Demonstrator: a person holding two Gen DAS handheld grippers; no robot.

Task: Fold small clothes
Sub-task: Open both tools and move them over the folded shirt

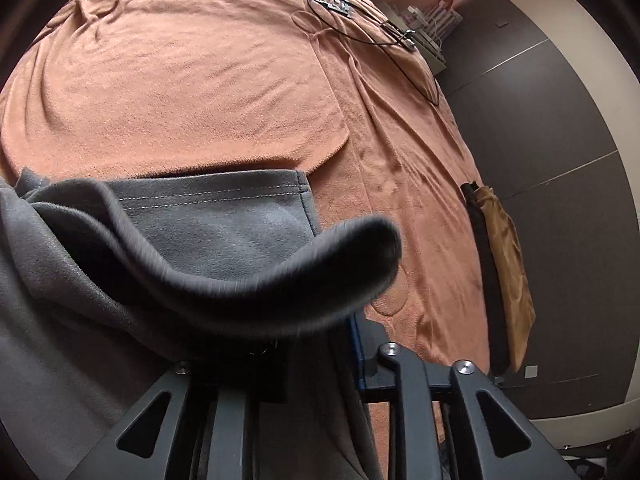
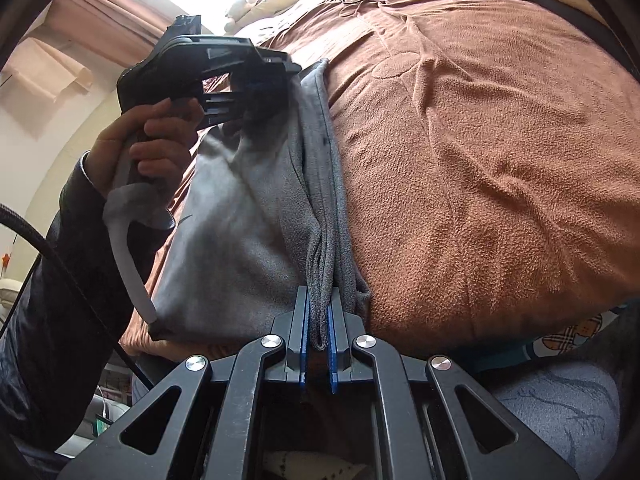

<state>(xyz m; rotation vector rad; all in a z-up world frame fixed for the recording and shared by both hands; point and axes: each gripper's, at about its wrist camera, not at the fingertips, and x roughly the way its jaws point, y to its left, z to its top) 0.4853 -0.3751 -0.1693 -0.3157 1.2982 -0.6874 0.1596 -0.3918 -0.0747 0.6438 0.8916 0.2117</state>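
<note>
Grey fleece garment (image 2: 256, 240) is spread on the bed, over an orange-brown blanket (image 2: 480, 160), with its folded edge run up the middle of the right wrist view. At far left of that view, a person's hand (image 2: 140, 152) in a dark sleeve (image 2: 60, 280) is seen on the handle of the left gripper (image 2: 280, 92), whose tip is at the garment's far end. In the left wrist view a blurred flap of the garment (image 1: 280, 276) is draped across the left gripper's fingers; the jaws are hidden by it, so a grip cannot be confirmed either way. Mid-frame, the right gripper (image 2: 319, 344) is clamped narrow on the bunched near edge of the garment, cloth pinched between the blue pads (image 2: 330, 352). Further right, a black cable (image 1: 360, 36) and a tan cloth (image 1: 508, 272) are seen at the bed's edge, well apart from the garment.
</note>
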